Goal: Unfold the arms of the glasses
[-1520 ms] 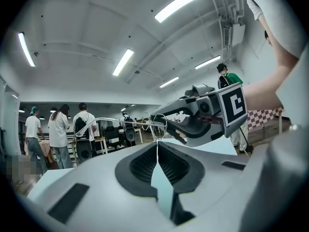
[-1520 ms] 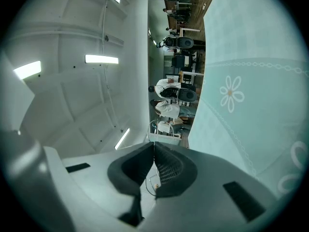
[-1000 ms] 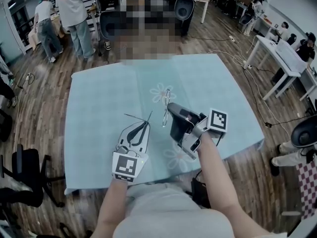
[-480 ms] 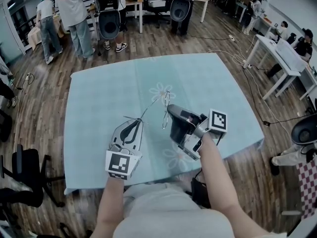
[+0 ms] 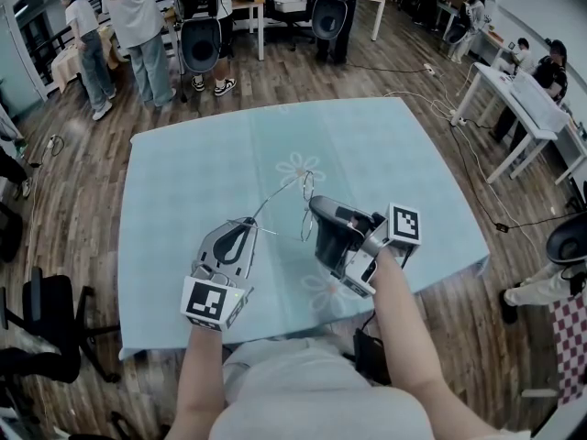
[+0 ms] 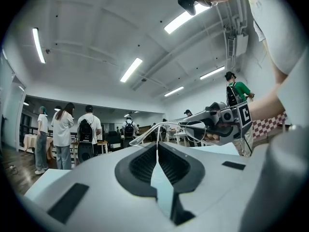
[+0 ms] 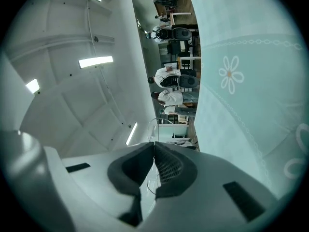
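Thin wire-rimmed glasses [image 5: 305,193] hang in the air above the light blue tablecloth [image 5: 385,154], held between both grippers. My left gripper [image 5: 251,221] is shut on the end of one arm, which stretches up and right to the frame. My right gripper [image 5: 315,203] is shut on the frame by the lenses. In the left gripper view the arm [image 6: 166,124] runs from the shut jaws across to the right gripper [image 6: 186,126]. In the right gripper view a thin rim [image 7: 157,119] sticks out past the shut jaws.
The table edge [image 5: 303,324] runs just in front of the person. Beyond the table stand people [image 5: 138,26] and office chairs [image 5: 200,39]. White desks [image 5: 527,99] with seated people are at the right. Cables [image 5: 431,99] trail over the wood floor.
My left gripper has drawn left and toward the person, swinging the held arm outward from the frame. The right gripper has kept its place with the frame.
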